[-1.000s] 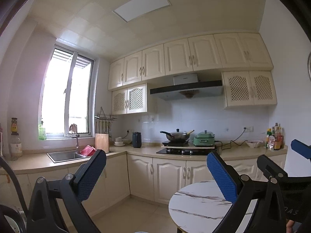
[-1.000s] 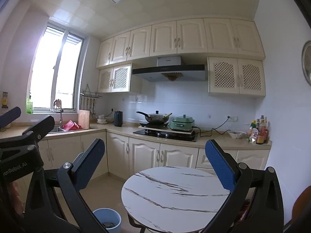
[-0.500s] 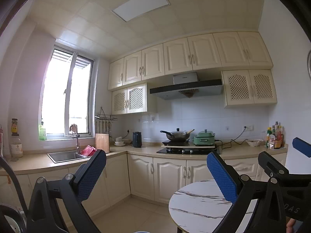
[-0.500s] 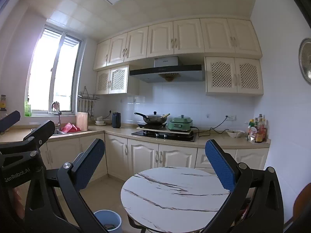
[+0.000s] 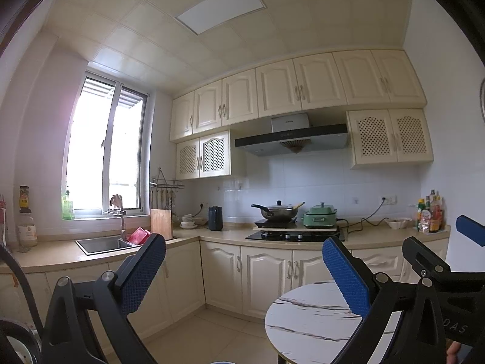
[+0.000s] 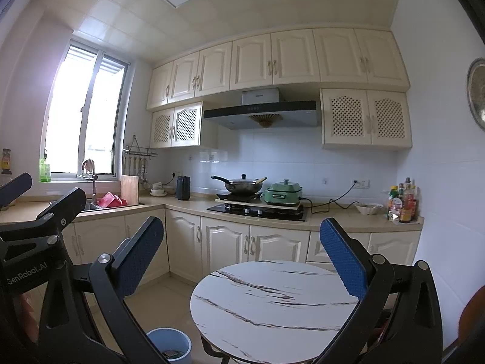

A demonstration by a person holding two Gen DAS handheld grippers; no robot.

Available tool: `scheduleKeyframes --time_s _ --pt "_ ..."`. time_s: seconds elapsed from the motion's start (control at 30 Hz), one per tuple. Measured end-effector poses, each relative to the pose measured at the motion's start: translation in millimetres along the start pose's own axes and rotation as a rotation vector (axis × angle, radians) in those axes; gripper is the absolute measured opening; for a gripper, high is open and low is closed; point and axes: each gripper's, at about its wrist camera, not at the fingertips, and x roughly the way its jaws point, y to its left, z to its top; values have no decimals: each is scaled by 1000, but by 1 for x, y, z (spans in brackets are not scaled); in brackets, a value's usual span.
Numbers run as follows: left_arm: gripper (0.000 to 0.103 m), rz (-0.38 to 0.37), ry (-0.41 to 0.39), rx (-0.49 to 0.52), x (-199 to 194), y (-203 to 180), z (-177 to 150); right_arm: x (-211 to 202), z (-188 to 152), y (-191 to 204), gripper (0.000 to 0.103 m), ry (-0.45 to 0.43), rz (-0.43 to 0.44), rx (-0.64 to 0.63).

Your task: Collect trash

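While "GenRobot.AI" reads on my left gripper (image 6: 18, 194), both it and my right gripper (image 6: 242, 257) gape wide, empty, above the round marble-veined tabletop (image 6: 272, 297); trash sits in the blue plastic bin (image 6: 171, 345) beside it.

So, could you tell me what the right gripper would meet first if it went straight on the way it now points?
The right gripper is open and empty. Straight ahead the way looks free above the round marble table until the lower cabinets under the hob, though depth is uncertain.
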Motion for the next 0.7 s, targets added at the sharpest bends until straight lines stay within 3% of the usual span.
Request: scheduleKeyframes --time_s 0.7 --pt "103 1 -7 12 18 8 -7 4 -1 2 103 7 0 2"
